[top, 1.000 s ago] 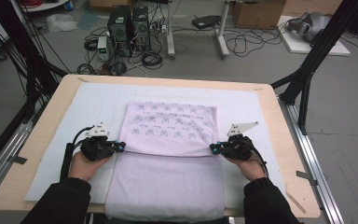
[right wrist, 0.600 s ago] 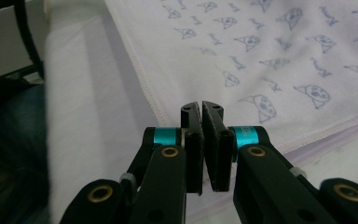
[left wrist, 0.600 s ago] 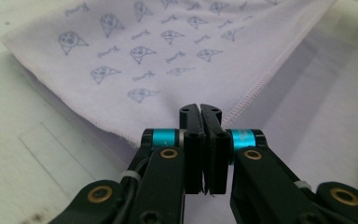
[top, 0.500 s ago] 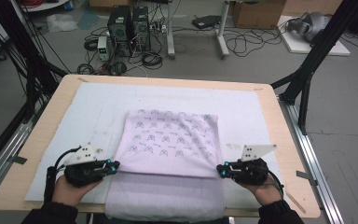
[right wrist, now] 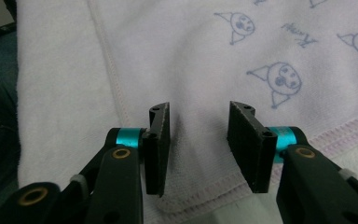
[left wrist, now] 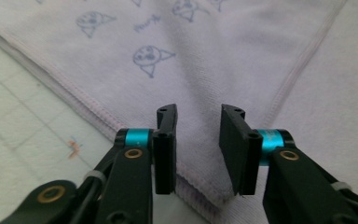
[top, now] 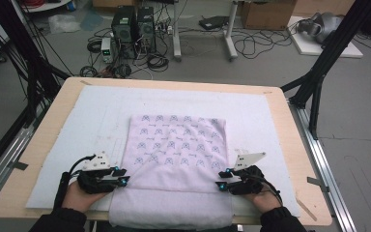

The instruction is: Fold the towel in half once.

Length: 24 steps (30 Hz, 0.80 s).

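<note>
A pale lilac towel (top: 176, 164) printed with small cartoon faces lies on the white mat (top: 77, 121) in the middle of the desk (top: 38, 140), its far part folded toward the near side so the printed layer covers a plain one that hangs a little over the near edge. The left gripper (top: 121, 177) sits at the folded layer's near left corner and the right gripper (top: 222, 180) at its near right corner. Both have just been opening: each pair of jaws stands apart over the hemmed corner with cloth below the gap but nothing pinched, so the towel is released.

The towel looks light, soft and limp; it should sag and crease when lifted. The stitched hems at the corners seem the firmest places to pinch, both layers together.
</note>
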{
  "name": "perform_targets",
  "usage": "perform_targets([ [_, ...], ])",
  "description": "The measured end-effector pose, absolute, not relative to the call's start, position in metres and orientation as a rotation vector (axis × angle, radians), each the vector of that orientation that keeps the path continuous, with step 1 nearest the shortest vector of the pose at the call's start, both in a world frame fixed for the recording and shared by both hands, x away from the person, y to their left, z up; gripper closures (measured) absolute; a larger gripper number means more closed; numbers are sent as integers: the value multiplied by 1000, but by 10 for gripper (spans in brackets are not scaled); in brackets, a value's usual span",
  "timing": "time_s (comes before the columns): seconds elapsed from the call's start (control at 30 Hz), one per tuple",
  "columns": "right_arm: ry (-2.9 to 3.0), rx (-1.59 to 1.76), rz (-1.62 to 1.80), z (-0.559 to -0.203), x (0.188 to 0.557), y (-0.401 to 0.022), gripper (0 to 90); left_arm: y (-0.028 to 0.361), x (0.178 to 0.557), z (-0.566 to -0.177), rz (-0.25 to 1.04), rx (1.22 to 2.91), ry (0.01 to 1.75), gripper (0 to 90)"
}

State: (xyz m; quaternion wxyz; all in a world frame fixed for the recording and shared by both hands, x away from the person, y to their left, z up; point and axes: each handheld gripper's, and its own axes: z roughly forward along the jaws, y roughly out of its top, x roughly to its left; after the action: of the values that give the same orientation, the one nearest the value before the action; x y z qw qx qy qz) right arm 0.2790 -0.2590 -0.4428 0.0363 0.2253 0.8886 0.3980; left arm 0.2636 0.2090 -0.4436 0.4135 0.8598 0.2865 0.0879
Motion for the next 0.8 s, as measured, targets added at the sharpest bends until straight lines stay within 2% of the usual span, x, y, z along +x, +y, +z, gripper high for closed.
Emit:
perform_targets([
  [0.1, 2718, 682, 1201, -443, 277, -258, 633, 207, 262, -445, 256, 2151, 726, 753],
  [0.17, 2718, 680, 1190, -443, 277, -257, 687, 207, 261, -445, 273, 2148, 732, 761],
  [0.27, 2733, 701, 1204, -442, 279, -258, 767, 207, 261, -445, 276, 2146, 736, 845],
  [0.33, 2735, 715, 1218, -442, 280, -259, 828, 206, 261, -445, 279, 2152, 732, 869],
  [0.43, 2732, 714, 1233, -440, 280, -260, 857, 207, 261, -444, 281, 2148, 731, 880],
  [0.8, 2683, 707, 1331, -423, 279, -264, 864, 213, 259, -428, 271, 2094, 727, 882],
])
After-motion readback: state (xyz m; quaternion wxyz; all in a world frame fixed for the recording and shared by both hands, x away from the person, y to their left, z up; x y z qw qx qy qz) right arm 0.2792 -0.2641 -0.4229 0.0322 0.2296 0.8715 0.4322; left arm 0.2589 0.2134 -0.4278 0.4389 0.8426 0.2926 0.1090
